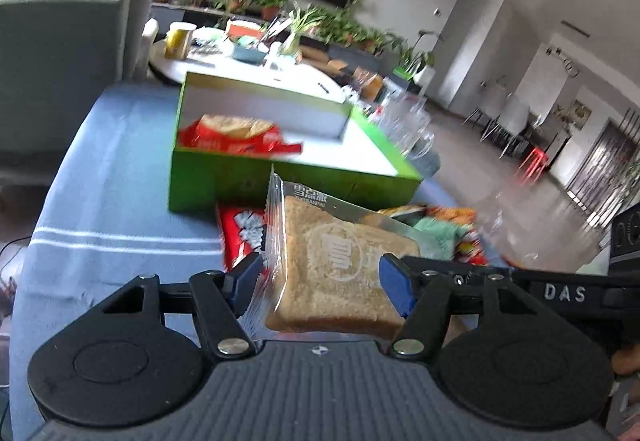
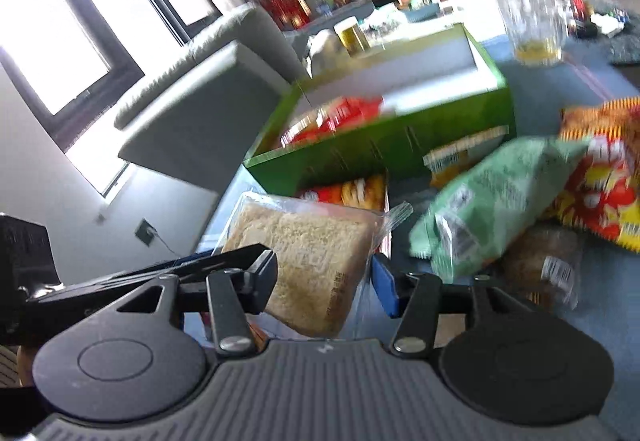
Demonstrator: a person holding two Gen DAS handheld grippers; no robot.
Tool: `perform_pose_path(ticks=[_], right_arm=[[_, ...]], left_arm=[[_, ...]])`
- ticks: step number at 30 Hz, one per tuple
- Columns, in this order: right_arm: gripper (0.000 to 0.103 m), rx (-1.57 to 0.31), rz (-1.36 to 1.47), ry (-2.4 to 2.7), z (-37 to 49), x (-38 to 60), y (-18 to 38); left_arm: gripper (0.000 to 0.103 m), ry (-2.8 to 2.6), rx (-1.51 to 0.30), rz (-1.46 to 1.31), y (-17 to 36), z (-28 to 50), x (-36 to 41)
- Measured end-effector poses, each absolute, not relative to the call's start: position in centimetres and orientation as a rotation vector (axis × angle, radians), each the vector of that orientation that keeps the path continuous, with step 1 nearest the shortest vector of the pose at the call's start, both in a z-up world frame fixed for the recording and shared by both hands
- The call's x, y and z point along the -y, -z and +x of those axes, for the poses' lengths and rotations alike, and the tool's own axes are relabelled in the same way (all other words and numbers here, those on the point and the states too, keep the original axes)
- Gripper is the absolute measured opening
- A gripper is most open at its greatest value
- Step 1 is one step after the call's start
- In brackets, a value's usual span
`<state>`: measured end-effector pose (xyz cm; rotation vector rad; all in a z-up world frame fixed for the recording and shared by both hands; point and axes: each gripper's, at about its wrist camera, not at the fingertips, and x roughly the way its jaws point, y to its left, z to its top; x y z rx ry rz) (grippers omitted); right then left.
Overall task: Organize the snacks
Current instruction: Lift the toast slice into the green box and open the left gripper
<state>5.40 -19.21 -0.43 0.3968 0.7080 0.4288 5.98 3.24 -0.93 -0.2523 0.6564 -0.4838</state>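
A clear-wrapped brown cake slice [image 1: 336, 273] sits between the fingers of my left gripper [image 1: 320, 281], which is shut on it above the blue tablecloth. The same slice [image 2: 308, 265] shows between the fingers of my right gripper [image 2: 324, 277], which also closes on it. A green box [image 1: 280, 177] stands just beyond, with a red snack pack [image 1: 236, 135] inside; the box also shows in the right wrist view [image 2: 376, 157]. A red pack [image 1: 240, 237] lies in front of the box. A green bag [image 2: 492, 201] and a red-yellow bag [image 2: 600, 177] lie to the right.
A glass mug [image 2: 532, 21] with a little yellow liquid stands behind the box on the right. A grey sofa [image 1: 68, 53] is at the left. A cluttered white table [image 1: 240, 57] and potted plants lie behind. A brown wrapped snack [image 2: 548, 261] lies under the green bag.
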Motion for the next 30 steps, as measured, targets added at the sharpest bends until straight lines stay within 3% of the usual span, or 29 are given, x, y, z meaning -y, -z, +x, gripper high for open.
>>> perform_pose_path(ticks=[12, 30], right_arm=[[0.079, -0.617, 0.381, -0.439, 6.6, 20.0, -2.2], [0.079, -0.552, 0.375, -0.346, 13.2, 23.3, -4.5]], left_arm=[[0.061, 0.517, -0.593, -0.242, -1.2, 6.5, -2.2], [0.062, 0.506, -0.562, -0.189, -2.6, 13.6, 3.6]])
